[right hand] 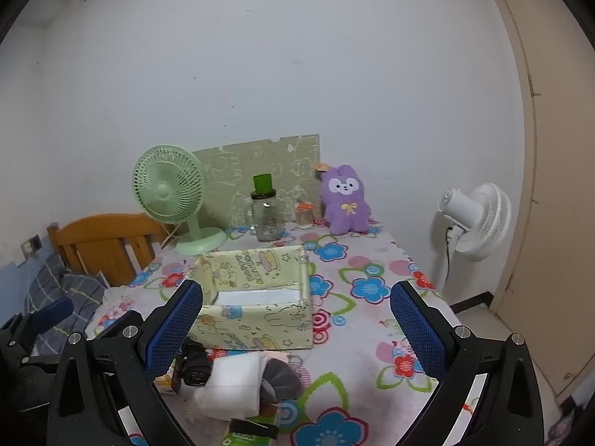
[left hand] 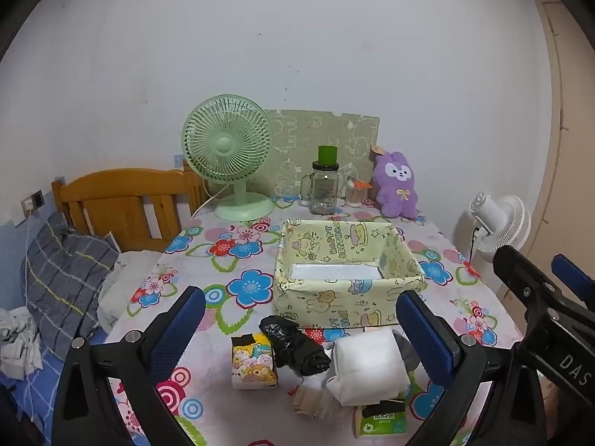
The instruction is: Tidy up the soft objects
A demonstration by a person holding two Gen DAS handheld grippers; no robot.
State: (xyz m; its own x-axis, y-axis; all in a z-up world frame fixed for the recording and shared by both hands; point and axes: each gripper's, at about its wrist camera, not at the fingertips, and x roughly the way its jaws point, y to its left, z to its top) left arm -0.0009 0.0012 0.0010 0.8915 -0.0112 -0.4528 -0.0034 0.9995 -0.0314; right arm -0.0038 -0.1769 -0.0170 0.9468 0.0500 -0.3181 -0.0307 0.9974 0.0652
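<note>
Two hand-held grippers are hovering over a flower-print table (left hand: 230,230), both with jaws spread wide and nothing between them. The left gripper (left hand: 301,330) is framing a cluster of soft items lying at the near edge: a cartoon-print pack (left hand: 253,366), a crumpled black bag (left hand: 293,345), a white folded cloth (left hand: 366,366) and a green tissue pack (left hand: 379,422). The right gripper (right hand: 297,319) is hanging just to the right of that pile, with a grey soft piece (right hand: 280,375) lying against the white cloth. A yellow fabric box (left hand: 346,271) is sitting just beyond the pile, open-topped. A purple plush rabbit (left hand: 397,185), a glass jar (left hand: 324,187) and a green fan (left hand: 227,152) are standing at the far edge.
</note>
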